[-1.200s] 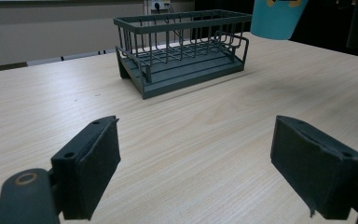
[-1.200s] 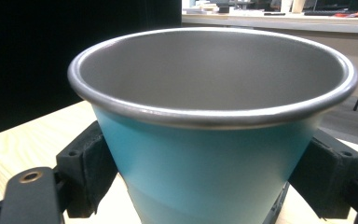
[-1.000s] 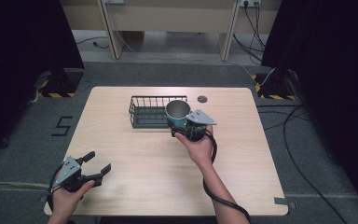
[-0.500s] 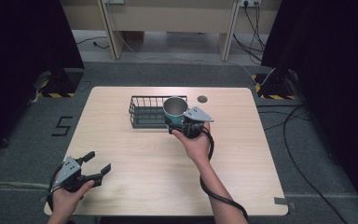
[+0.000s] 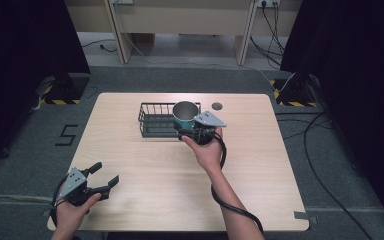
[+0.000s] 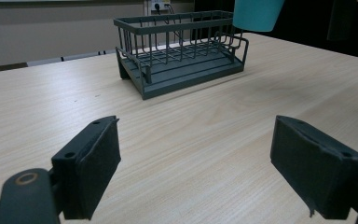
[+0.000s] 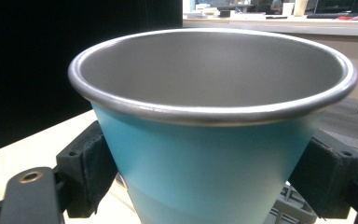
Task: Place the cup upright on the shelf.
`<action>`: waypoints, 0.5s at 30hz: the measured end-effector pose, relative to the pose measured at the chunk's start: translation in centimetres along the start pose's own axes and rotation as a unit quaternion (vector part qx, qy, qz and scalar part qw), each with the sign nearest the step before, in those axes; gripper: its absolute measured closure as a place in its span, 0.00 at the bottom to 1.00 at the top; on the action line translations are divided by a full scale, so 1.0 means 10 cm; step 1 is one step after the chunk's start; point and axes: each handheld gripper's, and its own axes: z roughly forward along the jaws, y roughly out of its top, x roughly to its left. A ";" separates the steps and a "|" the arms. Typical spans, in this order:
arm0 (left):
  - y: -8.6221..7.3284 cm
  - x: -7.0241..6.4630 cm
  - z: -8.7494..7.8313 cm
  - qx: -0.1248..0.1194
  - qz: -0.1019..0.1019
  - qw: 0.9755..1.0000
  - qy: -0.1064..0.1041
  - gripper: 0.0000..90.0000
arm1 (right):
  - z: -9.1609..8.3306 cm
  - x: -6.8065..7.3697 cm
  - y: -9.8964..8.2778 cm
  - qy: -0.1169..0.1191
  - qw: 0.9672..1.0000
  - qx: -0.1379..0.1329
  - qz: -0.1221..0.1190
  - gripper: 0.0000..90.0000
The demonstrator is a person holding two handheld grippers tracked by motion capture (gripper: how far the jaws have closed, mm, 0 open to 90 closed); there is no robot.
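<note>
The right hand-held gripper (image 5: 189,131), clamped on the teal metal-lined cup (image 5: 185,116), has carried it over the dark wire basket (image 5: 156,120), ready to lower; the left hand-held gripper (image 5: 105,175) rests wide open.

Figure "5" marked on grey floor (image 5: 67,134), left of table (image 5: 130,150).

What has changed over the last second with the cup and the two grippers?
The right gripper, shut on the teal metal cup with a steel rim, has carried it a little farther from the person and to their left, to the right end of the dark wire basket. The grip is unchanged. The left gripper stays open at the table's near-left corner, and the basket has not moved.
</note>
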 end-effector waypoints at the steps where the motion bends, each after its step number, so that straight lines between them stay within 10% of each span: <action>1: 0.00 0.00 0.00 0.000 0.000 1.000 0.000 0.17 | 0.00 0.00 0.01 0.000 1.000 0.001 0.001 0.20; 15: 0.00 0.00 0.00 -0.001 -0.002 1.000 0.000 0.17 | 0.11 0.01 0.12 0.003 1.000 -0.002 0.002 0.20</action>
